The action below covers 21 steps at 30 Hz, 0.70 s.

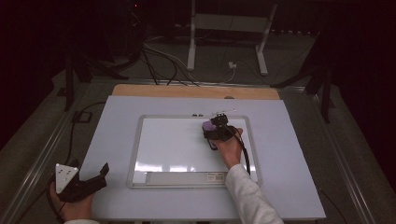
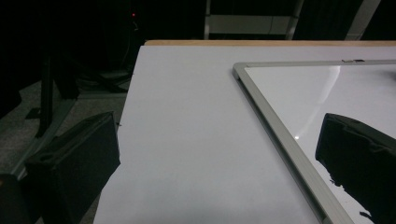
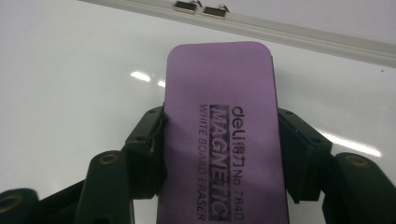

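Dim room with black surroundings, light from above falling on the pale table (image 1: pixel 116 140), soft glare streaks on the whiteboard (image 3: pixel 70 93), grainy high view, near jaws blurred, printed eraser (image 3: pixel 219 140) sharp

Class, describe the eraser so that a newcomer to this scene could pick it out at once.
Find the whiteboard lying flat on the pale table. Near its far edge the right claw grips a purple eraser by its long sides. It is printed "MAGNETIC WHITE BOARD ERASER".

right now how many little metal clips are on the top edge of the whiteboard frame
2. Both sit side by side on the whiteboard frame's far edge: one clip and a second clip beside it, just beyond the purple eraser clamped in the right hand-held gripper.
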Tool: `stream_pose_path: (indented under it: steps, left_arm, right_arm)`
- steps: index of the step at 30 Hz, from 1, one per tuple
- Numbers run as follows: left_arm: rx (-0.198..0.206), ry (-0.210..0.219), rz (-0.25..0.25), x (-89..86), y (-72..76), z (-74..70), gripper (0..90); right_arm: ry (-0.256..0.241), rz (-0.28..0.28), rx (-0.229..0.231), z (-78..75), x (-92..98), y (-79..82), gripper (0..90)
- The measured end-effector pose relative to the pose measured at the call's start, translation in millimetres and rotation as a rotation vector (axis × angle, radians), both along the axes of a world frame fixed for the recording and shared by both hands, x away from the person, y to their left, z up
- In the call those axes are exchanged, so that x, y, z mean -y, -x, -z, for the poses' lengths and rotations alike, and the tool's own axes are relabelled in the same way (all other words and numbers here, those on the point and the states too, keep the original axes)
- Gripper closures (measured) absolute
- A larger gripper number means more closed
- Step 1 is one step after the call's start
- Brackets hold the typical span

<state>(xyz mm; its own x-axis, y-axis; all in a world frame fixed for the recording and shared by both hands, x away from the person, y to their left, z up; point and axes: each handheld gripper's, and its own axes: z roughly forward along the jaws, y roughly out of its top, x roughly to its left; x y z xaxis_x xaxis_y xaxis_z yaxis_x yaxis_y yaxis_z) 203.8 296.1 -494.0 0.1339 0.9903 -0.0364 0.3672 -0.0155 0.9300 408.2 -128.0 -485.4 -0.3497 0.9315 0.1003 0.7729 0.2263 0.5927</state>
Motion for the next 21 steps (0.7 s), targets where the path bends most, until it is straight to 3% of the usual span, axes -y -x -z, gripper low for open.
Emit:
stream_pose_path:
  steps: [21]
  left_arm:
    - [0.003, -0.002, 0.006, 0.8, 0.9, -0.2, 0.6]
  right_arm:
    - [-0.061, -0.024, 0.022, -4.8, 2.7, 25.6, 40.6]
